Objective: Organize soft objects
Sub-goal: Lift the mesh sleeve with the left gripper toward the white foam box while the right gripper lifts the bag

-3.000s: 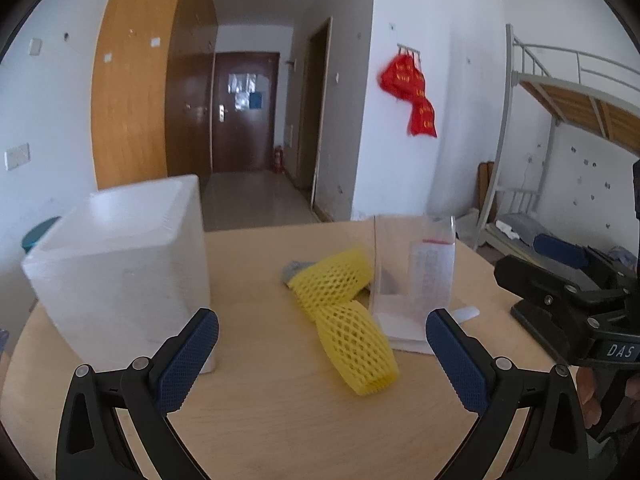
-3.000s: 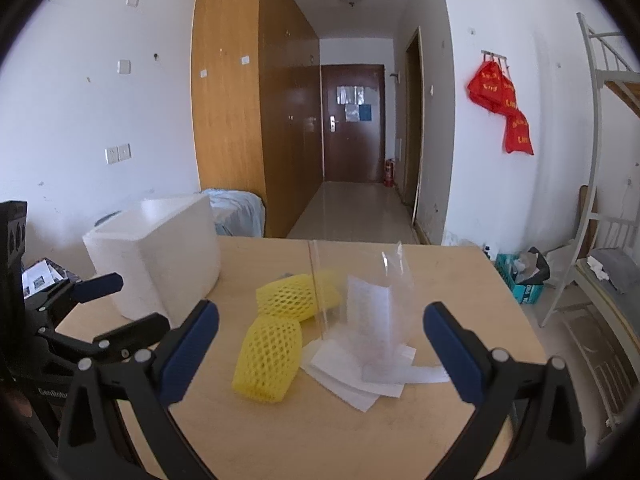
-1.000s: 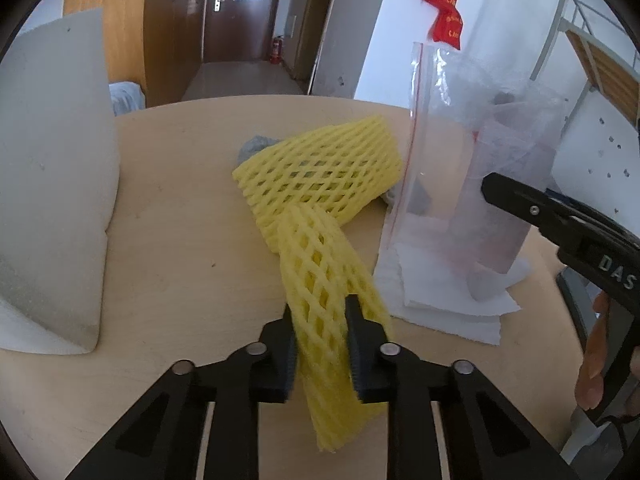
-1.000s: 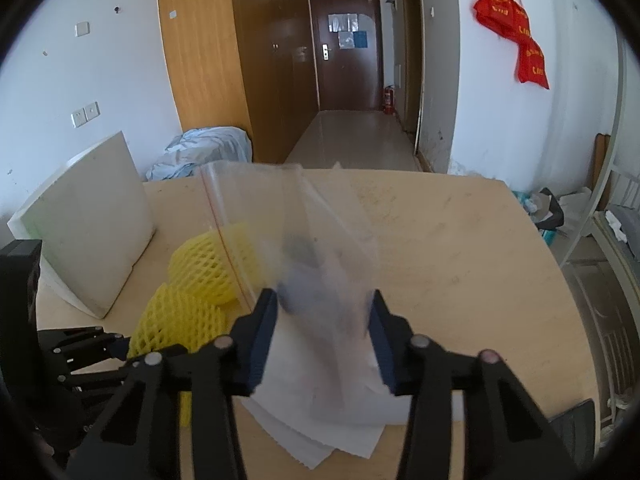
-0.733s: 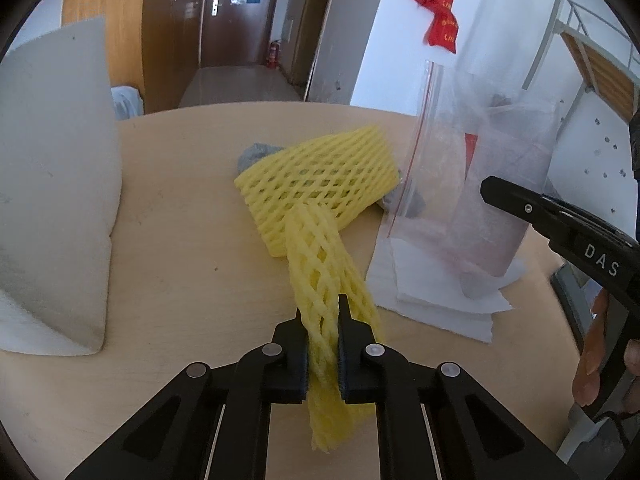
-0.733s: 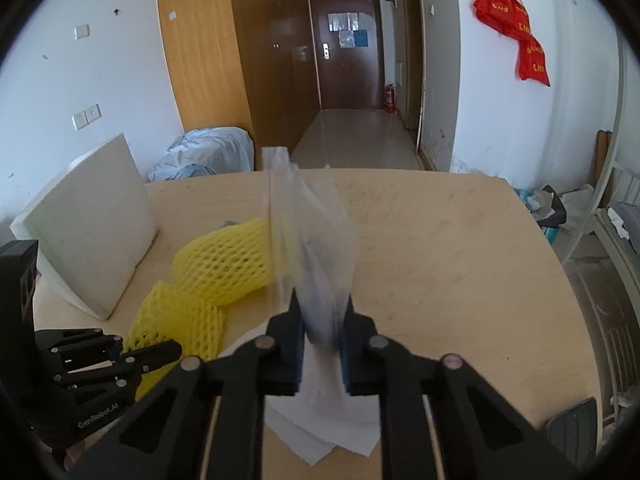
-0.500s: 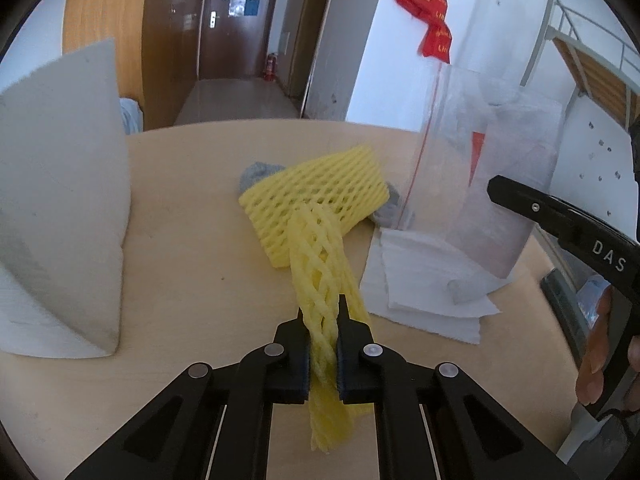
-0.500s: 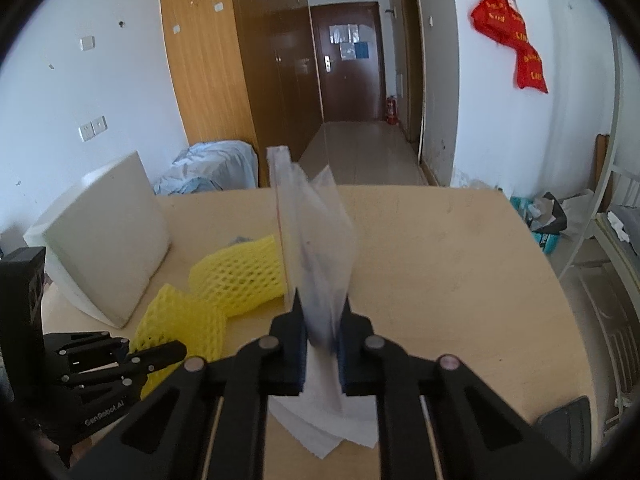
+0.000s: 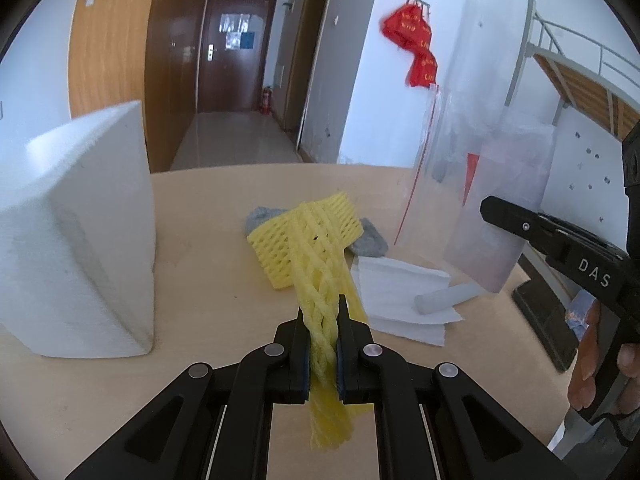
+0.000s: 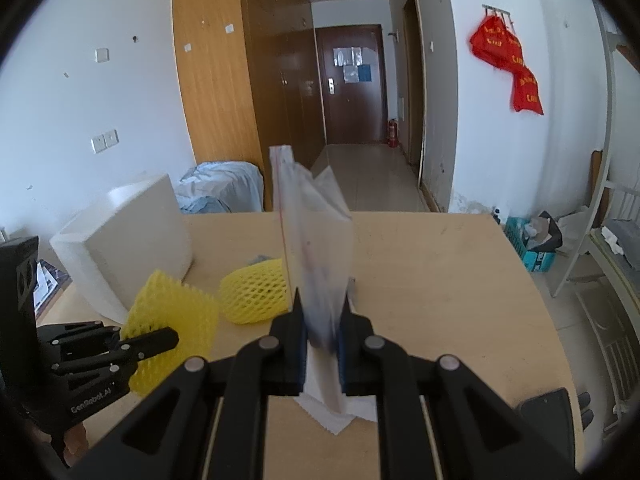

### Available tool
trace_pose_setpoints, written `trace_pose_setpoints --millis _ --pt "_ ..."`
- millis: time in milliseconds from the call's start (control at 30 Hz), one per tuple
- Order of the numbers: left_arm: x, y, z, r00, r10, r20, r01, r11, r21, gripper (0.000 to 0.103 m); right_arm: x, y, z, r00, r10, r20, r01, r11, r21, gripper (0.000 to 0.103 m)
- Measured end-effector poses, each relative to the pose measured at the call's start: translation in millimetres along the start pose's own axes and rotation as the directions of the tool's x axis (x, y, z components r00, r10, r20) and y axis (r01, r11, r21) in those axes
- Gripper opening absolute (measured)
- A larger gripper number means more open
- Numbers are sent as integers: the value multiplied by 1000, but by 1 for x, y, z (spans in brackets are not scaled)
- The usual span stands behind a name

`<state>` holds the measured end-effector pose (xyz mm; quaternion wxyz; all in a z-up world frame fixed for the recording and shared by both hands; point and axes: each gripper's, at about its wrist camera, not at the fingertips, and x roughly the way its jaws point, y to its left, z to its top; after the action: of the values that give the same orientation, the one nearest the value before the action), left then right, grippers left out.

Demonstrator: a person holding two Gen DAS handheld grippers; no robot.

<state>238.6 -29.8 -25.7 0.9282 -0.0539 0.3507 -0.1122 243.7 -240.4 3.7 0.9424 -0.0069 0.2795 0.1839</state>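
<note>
My left gripper [image 9: 323, 320] is shut on a yellow foam net sleeve [image 9: 320, 280], which hangs squeezed between its pads above the table. A second yellow net sleeve [image 9: 280, 240] lies behind it on the round wooden table [image 9: 200, 280], over a grey soft lump [image 9: 370, 242]. My right gripper [image 10: 320, 312] is shut on a clear zip bag [image 10: 316, 240] with a red seal line, held upright; in the left wrist view the bag [image 9: 480, 200] stands at the right. From the right wrist, the held sleeve [image 10: 172, 320] and the left gripper [image 10: 160, 338] show at lower left.
A big white foam block [image 9: 76, 240] stands on the table's left. White paper sheets [image 9: 400, 296] and a small white roll [image 9: 444, 300] lie under the bag. A dark flat object [image 10: 548, 408] rests near the table's right edge. A hand [image 9: 592, 380] holds the right tool.
Both grippers went from wide open to shut: the left on the near net sleeve, the right on the bag. Both have since risen, lifting the sleeve's end and the bag off the table.
</note>
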Motion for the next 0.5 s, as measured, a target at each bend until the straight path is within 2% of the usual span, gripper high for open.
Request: trace_pose_setpoints --millis 500 --pt "-40 -12 -10 998 19 66 -20 1000 14 9 -31 13 -9 999 23 38 -23 1000 -8 15"
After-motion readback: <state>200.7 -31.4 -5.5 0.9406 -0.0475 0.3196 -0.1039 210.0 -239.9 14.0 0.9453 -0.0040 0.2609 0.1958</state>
